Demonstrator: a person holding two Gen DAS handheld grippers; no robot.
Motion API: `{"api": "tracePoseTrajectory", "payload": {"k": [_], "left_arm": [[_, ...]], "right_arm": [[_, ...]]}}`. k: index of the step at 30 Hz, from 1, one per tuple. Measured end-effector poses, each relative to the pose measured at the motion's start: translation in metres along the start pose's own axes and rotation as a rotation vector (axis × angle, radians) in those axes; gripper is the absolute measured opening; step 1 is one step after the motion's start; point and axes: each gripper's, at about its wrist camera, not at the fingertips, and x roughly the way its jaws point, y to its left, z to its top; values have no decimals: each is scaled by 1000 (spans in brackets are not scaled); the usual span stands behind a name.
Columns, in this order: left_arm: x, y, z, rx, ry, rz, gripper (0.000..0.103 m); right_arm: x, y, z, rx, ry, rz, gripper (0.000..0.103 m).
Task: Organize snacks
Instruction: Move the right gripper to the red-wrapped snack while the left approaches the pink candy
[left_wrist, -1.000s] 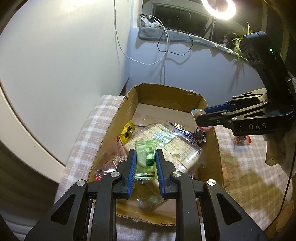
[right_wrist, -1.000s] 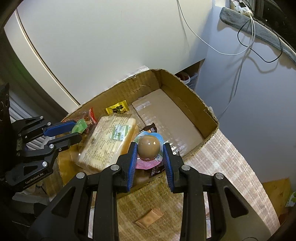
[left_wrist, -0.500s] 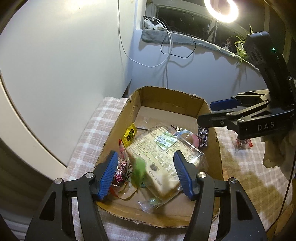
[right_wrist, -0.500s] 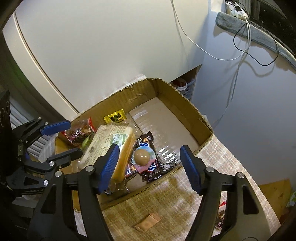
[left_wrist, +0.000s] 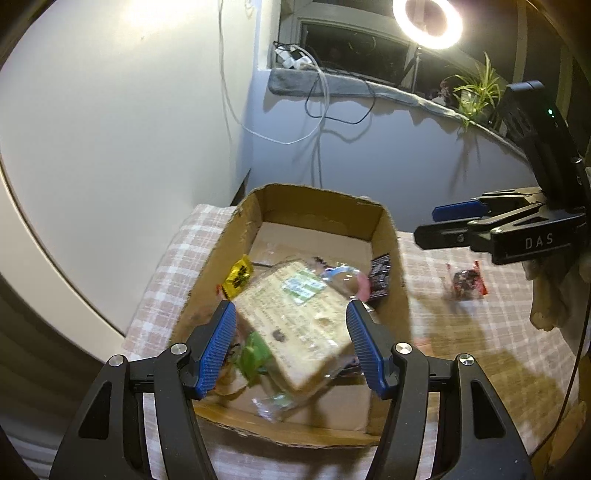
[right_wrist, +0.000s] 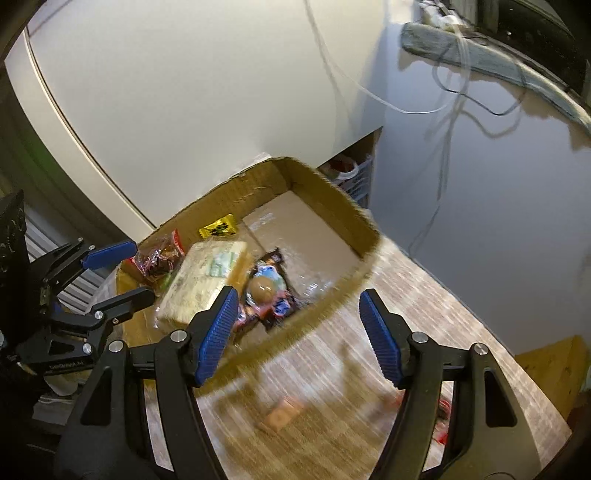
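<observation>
1. The left claw (left_wrist: 288, 343) hangs over the near end of the cardboard box (left_wrist: 384, 221) with its blue pads wide apart and nothing between them. It tilts down into the box, which looks like the pose for letting a snack drop in.
2. Just below it, a small green packet (left_wrist: 253, 354) lies in the box against the near corner of the wrapped bread loaf (left_wrist: 295, 321), right where a released item would land.
3. The right claw (right_wrist: 297, 332) is equally wide and empty. It sits above the box's near wall, partly over the checked cloth of the counter (right_wrist: 424, 295).
4. Below and beyond it, a round brown sweet in a blue-and-pink wrapper (right_wrist: 264, 288) rests on dark chocolate wrappers beside the loaf, so that one is in the box too.
5. Further into the box are a yellow packet (right_wrist: 218, 230) by the far wall and a red bag (right_wrist: 159, 258) at the left end. The bare cardboard floor beyond leaves room for more.
6. On the counter outside the box, a red-wrapped snack (left_wrist: 465, 280) and a small tan piece (right_wrist: 282, 415) are loose. I reckon these are the likely next pickups.
</observation>
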Motion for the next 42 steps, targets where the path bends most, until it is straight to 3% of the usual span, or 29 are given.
{"api": "tracePoseTrajectory", "payload": {"k": [10,21,33,42], "left_arm": [[-11,-43,-3,57,-22,-66,61],[-7,-102,-19,130,17,-143,48],[14,-142,-34,177,89,-158,48],[27,-144,-38,154,125,-157,48]], "right_arm": [[-58,-60,-43,93,-53,-65,71],[-67,-108,-85,146,-38,-64,71],[-55,-112,-105,101,-8,-46,71],[-50,-112,-112,45,9,-36,71]]}}
